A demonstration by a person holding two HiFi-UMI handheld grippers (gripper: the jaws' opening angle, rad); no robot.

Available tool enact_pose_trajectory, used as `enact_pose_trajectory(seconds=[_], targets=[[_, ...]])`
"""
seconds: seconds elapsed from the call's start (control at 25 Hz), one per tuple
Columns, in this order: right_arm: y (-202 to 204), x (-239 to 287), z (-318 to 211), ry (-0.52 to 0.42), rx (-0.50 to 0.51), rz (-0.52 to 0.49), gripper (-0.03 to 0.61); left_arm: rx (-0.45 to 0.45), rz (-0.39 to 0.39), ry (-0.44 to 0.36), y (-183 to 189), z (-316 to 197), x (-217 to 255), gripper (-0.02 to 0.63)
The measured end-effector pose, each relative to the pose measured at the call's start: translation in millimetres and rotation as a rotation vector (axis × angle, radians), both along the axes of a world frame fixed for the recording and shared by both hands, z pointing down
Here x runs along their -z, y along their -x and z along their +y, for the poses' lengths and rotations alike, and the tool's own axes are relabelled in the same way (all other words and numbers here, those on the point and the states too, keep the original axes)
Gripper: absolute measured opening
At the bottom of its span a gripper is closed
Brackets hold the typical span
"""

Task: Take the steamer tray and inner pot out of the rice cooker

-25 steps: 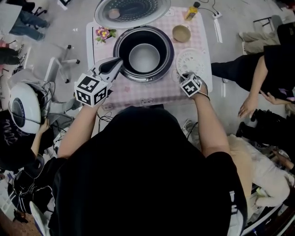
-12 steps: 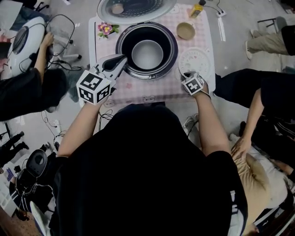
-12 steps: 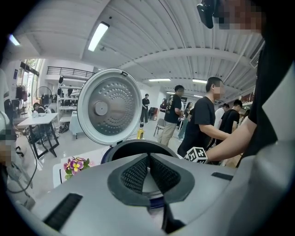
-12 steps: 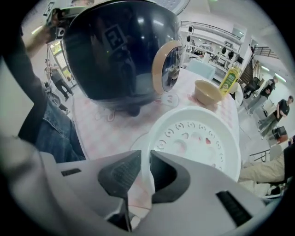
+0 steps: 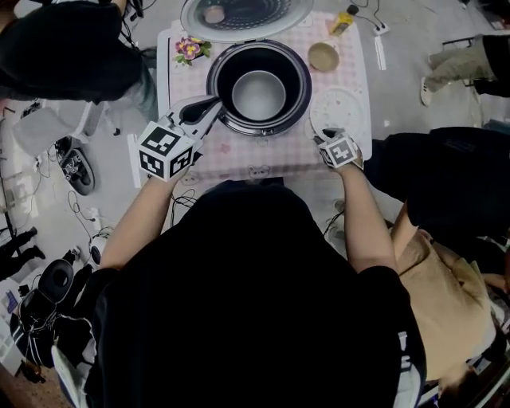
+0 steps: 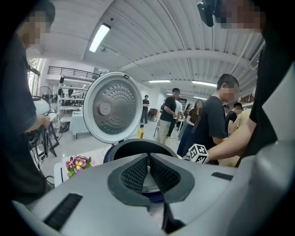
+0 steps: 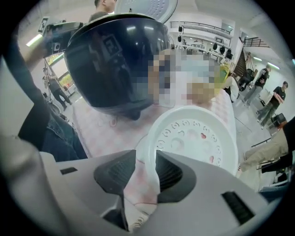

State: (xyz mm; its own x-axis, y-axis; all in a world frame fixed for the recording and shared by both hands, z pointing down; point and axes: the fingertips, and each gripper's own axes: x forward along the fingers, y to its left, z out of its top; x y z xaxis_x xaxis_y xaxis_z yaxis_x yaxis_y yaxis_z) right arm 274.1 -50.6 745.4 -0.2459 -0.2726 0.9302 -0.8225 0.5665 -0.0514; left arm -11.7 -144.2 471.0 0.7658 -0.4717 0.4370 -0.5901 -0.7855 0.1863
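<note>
A: On the tabletop (image 5: 239, 151), the tray (image 5: 339, 107)?
B: White, round, perforated; right tongs (image 7: 146, 159) just spreading around its rim. Left tongs (image 6: 148, 159) pressed together, empty. Metal pot (image 5: 259, 94) sits in the cooker (image 5: 296, 80).

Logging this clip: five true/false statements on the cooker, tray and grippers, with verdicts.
1. The steamer tray lies on the table, right of the rice cooker. True.
2. The inner pot has been lifted out of the cooker. False: it sits inside.
3. The left gripper is shut. True.
4. The right gripper is shut and empty. False: its jaws, just opening, stand apart around the tray's rim.
5. The cooker's lid is closed. False: it stands open.
</note>
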Motion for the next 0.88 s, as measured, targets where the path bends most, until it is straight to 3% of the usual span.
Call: enact_pose_trajectory(seconds=[0.2, 0.52, 0.68, 0.88], targets=[[0.9, 26.5, -10.0, -0.074, -0.05, -0.037, 0.147, 0.001, 0.013, -0.011, 4.9, 4.4, 3.9, 0.035], [7.9, 100.0, -37.7, -0.246, -0.048, -0.059, 0.144, 0.013, 0.039, -0.034, 20.8, 11.1, 3.1, 0.035], [23.7, 150.4, -52.3, -0.321, 0.007, -0.074, 0.146, 0.012, 0.053, -0.035, 28.9, 13.6, 4.3, 0.035], [72.7, 202.4, -67.1, -0.368, 0.128, -0.107, 0.146, 0.013, 0.06, -0.025, 42.5, 10.2, 10.4, 0.035]])
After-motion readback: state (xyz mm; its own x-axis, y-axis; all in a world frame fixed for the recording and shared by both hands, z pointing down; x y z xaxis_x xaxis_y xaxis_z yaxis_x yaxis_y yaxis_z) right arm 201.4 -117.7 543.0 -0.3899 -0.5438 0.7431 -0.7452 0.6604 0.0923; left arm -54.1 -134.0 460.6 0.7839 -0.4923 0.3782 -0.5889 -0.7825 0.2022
